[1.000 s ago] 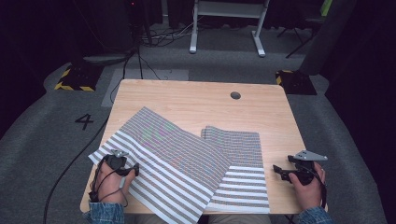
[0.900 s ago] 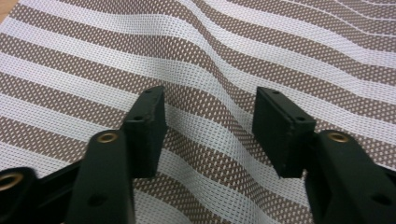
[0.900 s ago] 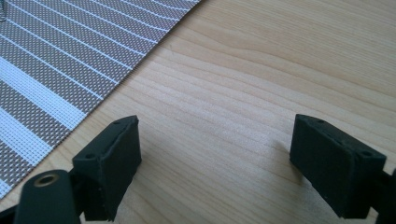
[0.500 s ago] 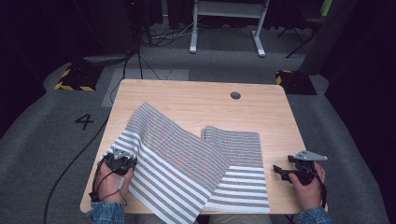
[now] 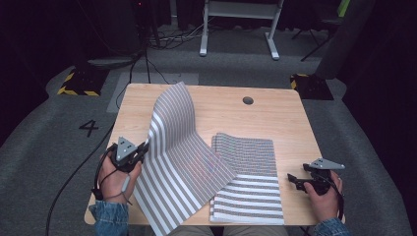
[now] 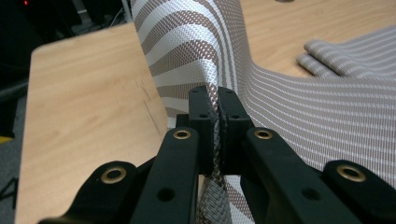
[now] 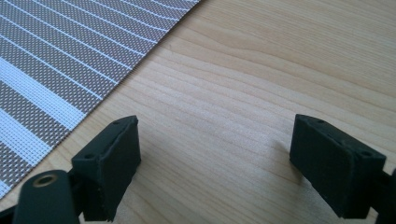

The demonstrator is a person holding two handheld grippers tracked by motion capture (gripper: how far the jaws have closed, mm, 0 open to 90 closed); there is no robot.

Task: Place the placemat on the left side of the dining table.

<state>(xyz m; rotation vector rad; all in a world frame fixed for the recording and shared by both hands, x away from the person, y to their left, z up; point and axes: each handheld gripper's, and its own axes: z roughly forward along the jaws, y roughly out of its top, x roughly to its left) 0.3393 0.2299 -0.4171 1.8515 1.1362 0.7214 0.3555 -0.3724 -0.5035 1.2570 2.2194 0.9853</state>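
Clamping the left edge of a striped mat [image 5: 182, 162], the left gripper [image 5: 142, 150] holds that edge raised off the table [image 5: 221, 110], its jaws having just closed on the weave. A second mat [image 5: 248, 182] lies flat near the front edge. At the front right corner the right gripper [image 5: 293, 179] rests with jaws apart, holding nothing.

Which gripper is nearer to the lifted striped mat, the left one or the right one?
Left. The left gripper is shut on the edge of the lifted striped mat. The right gripper stands open over bare table, apart from it, beyond the flat mat.
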